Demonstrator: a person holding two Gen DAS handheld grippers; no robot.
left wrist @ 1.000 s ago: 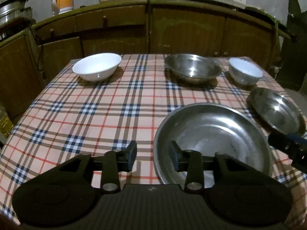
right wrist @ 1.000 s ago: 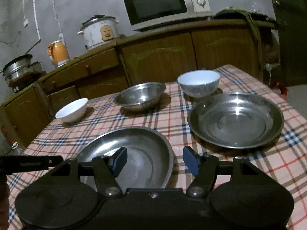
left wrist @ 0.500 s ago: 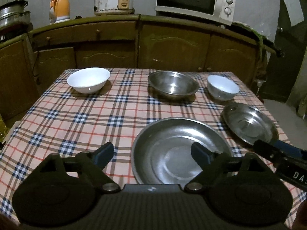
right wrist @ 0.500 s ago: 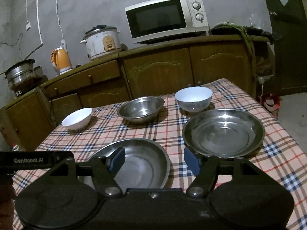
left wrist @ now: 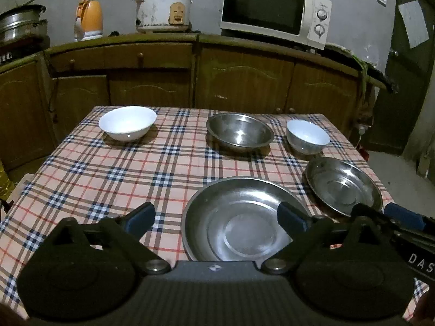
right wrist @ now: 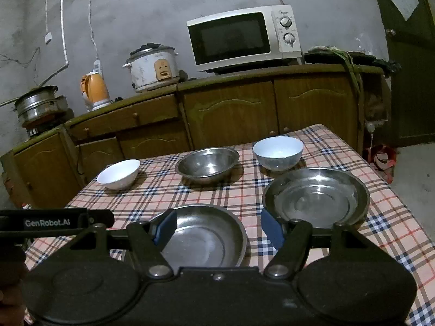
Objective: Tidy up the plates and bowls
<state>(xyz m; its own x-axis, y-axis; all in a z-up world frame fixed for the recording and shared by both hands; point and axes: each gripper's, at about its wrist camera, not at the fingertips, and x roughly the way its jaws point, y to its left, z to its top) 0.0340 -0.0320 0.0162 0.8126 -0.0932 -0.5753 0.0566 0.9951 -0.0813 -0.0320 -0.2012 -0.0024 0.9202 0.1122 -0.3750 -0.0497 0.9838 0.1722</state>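
Note:
On the plaid table a large steel plate (left wrist: pixel 239 217) lies at the near middle, just beyond my open, empty left gripper (left wrist: pixel 216 218). A smaller steel plate (left wrist: pixel 343 186) lies to its right. At the far edge stand a white bowl (left wrist: pixel 127 126), a steel bowl (left wrist: pixel 239 133) and a small white bowl (left wrist: pixel 307 136). In the right wrist view my right gripper (right wrist: pixel 218 229) is open and empty, above the near edge, between the large plate (right wrist: pixel 206 237) and the smaller plate (right wrist: pixel 316 197). The far bowls show there too: the white bowl (right wrist: pixel 118 174), the steel bowl (right wrist: pixel 207 164) and the small white bowl (right wrist: pixel 277 152).
The plaid tablecloth (left wrist: pixel 108 174) covers the whole table. Behind it runs a wooden cabinet counter (left wrist: pixel 244 73) with a microwave (left wrist: pixel 274 11), a rice cooker (left wrist: pixel 163 9), an orange kettle (left wrist: pixel 89 19) and steel pots (left wrist: pixel 21 25). A dark door (right wrist: pixel 413 62) stands at the right.
Both grippers have pulled back and risen from the table, so more of the room shows. The left gripper's jaws have opened wide. The dishes have not moved.

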